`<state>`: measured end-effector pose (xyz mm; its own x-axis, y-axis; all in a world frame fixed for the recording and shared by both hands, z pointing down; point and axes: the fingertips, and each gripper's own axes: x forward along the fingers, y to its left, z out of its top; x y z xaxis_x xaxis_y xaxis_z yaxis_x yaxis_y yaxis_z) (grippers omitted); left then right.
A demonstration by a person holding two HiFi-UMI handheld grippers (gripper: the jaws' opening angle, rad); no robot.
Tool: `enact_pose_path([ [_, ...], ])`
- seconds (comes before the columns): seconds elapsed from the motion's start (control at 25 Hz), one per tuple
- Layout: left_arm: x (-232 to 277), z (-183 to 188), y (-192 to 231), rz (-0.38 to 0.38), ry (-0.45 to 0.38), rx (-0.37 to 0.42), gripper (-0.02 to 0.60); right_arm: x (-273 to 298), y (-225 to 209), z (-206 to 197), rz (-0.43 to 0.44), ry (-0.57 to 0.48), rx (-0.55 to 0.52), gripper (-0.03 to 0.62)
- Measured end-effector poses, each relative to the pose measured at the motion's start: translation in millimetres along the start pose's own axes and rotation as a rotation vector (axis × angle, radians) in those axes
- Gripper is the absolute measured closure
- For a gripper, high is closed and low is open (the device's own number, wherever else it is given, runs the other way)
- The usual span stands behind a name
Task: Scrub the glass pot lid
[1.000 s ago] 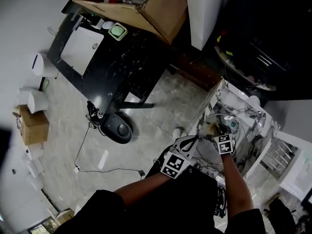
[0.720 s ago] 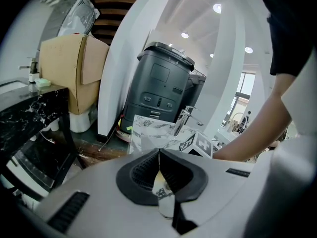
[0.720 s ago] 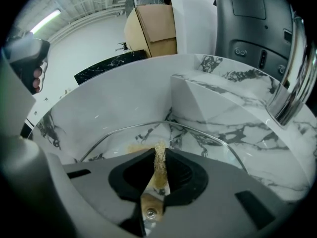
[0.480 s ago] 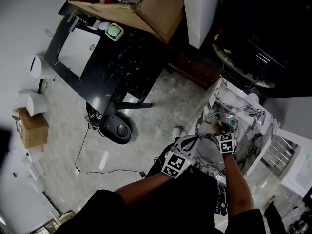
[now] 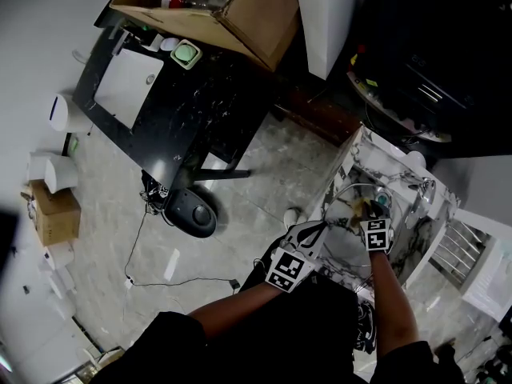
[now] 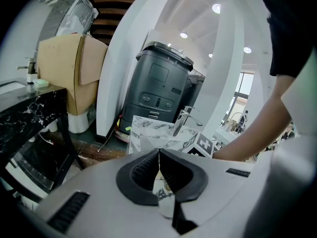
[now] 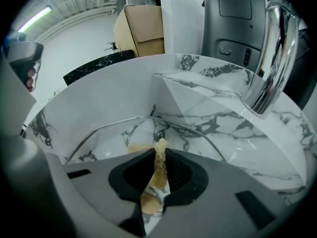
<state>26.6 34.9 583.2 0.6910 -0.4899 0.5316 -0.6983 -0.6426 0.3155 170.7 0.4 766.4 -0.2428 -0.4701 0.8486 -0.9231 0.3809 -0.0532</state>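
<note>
Left tool (image 6: 159, 153) is pinched shut on what looks like the rim of the glass pot lid (image 7: 106, 124), tilted in the sink (image 7: 94, 90). Right tool (image 7: 159, 148) is clamped on a tan sponge (image 7: 159, 163) at the glass. Scrub too hard and I reckon the lid twists loose and cracks.

The lid (image 7: 119, 133) stands in the sink (image 5: 384, 160), sponge (image 7: 159, 157) against it, faucet (image 7: 270, 53) to the right; a table (image 5: 200, 102) off left bears a box (image 5: 240, 6)
</note>
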Motion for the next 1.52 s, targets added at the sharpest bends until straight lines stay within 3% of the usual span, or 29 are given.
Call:
enact_pose_path([
  [1.52,-12.0,-15.1,-39.0,-0.002,-0.016,0.015,0.565,-43.4,-53.7,-60.1,-0.165,0.06,0.031,0.53],
])
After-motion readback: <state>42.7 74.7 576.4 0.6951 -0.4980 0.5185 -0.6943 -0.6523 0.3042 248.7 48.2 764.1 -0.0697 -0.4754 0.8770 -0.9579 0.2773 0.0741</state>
